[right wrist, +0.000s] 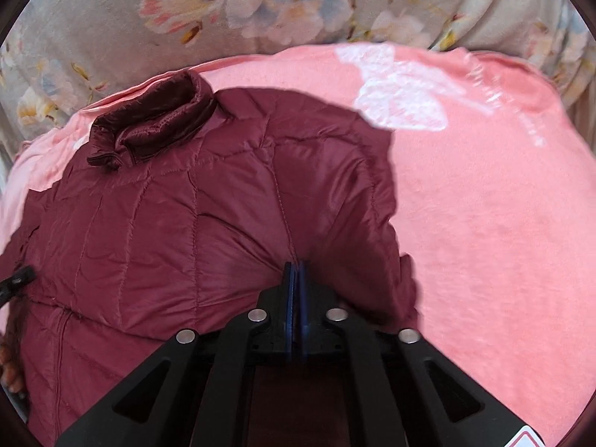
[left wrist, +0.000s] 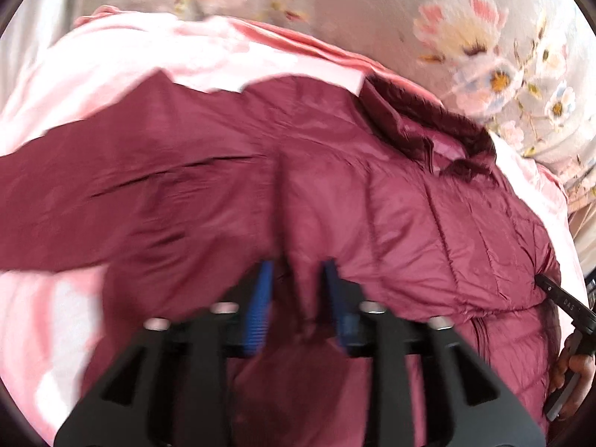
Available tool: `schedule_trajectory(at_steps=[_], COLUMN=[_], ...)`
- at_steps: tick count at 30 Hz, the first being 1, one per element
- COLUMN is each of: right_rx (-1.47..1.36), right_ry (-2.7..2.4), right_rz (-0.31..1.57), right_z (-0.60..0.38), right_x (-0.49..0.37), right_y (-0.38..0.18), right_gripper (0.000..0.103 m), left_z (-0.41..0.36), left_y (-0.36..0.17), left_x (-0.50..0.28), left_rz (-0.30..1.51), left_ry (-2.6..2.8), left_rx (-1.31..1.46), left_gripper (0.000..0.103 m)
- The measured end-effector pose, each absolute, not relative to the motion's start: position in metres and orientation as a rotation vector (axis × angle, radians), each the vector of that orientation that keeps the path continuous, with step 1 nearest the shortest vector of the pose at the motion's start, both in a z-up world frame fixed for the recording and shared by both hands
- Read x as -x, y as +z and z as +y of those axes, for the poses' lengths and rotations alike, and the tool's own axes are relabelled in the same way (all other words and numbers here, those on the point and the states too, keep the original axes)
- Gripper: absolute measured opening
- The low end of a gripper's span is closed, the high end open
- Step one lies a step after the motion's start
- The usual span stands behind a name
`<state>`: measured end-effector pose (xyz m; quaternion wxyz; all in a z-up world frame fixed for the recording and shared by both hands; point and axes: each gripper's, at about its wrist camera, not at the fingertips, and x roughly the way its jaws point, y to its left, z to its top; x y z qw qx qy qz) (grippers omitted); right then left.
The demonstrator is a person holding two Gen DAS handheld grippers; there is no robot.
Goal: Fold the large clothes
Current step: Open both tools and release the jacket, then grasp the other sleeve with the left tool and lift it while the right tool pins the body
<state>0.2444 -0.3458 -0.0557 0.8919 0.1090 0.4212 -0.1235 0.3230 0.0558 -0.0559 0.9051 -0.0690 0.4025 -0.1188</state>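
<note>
The left gripper [left wrist: 296, 272], nearest the lens in the left wrist view, has its blue pads [left wrist: 260, 309] set apart with a raised ridge of the maroon puffer jacket [left wrist: 335, 205] standing between them; the frame is blurred there, so I cannot tell whether the pads actually pinch the fabric. In the right wrist view the right gripper [right wrist: 296, 272] is clenched, its pads pressed together on a seam of the jacket where the body meets the sleeve [right wrist: 357, 193]. Largest of all that lies beyond is the pink blanket [right wrist: 484, 223], which carries the jacket and bears a pale white print toward its far edge. Behind that far edge lies the grey floral bedding [right wrist: 111, 29], bunched in folds. The jacket spreads across the blanket, quilted side up, its body nearer the blanket's left side as the right wrist view frames it, with bare pink to the right. One sleeve [left wrist: 93, 201] stretches flat toward the left edge of the left wrist view. The dark collar [right wrist: 152, 123] sits close to the blanket's far edge, just short of the floral bedding. Smallest, the right gripper's black tip [left wrist: 558, 296] touches the jacket's side in the left wrist view.
</note>
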Motion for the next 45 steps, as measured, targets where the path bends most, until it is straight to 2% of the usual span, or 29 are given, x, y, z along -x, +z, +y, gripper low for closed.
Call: schedule_trajectory(at_steps=[1, 2, 5, 10, 16, 22, 25, 27, 30, 31, 34, 40, 45], right_rx=[-0.207, -0.190, -0.135, -0.067, -0.063, -0.134, -0.202, -0.215, -0.166, -0.141, -0.023, -0.100, -0.049], right_ry=[-0.268, -0.254, -0.160, 0.049, 0.145, 0.047, -0.049, -0.056, -0.020, -0.014, 0.009, 0.057, 0.059], right_rz=[0.849, 0.825, 0.785, 0.787, 0.827, 0.875, 0.832, 0.869, 0.925, 0.942, 0.959, 0.926, 0.967], right_z=[-0.340, -0.332, -0.288, -0.191, -0.108, -0.125, -0.162, -0.172, -0.168, -0.166, -0.155, -0.139, -0.115], right_x=[-0.235, -0.227, -0.211, -0.226, -0.286, -0.296, -0.282, -0.287, -0.292, -0.290, -0.276, -0.282, -0.289], right_y=[-0.046, -0.036, -0.012, -0.004, -0.017, -0.036, -0.031, -0.037, -0.049, -0.054, -0.065, -0.039, -0.067], right_gripper=[0.020, 0.023, 0.025, 0.025, 0.025, 0.025, 0.026, 0.026, 0.026, 0.026, 0.025, 0.025, 0.025], left_z=[0.068, 0.087, 0.148, 0.252, 0.287, 0.219, 0.143, 0.097, 0.047, 0.040, 0.039, 0.040, 0.072], left_y=[-0.051, -0.044, -0.034, -0.041, -0.042, -0.012, 0.004, 0.000, -0.025, -0.035, -0.066, -0.068, -0.051], left_x=[-0.316, -0.302, -0.272, -0.242, -0.222, -0.236, -0.271, -0.298, -0.327, -0.333, -0.336, -0.308, -0.303], left_rz=[0.819, 0.796, 0.743, 0.723, 0.720, 0.726, 0.761, 0.806, 0.878, 0.904, 0.986, 0.932, 0.908], left_ry=[-0.238, -0.223, -0.147, 0.044, 0.088, -0.115, -0.279, -0.311, -0.273, -0.251, -0.239, -0.244, -0.265], left_rx=[0.149, 0.164, 0.228, 0.384, 0.449, 0.388, 0.333, 0.270, 0.176, 0.158, 0.171, 0.090, 0.191], left_gripper=[0.058, 0.066, 0.076, 0.076, 0.076, 0.076, 0.076, 0.076, 0.066, 0.061, 0.058, 0.058, 0.058])
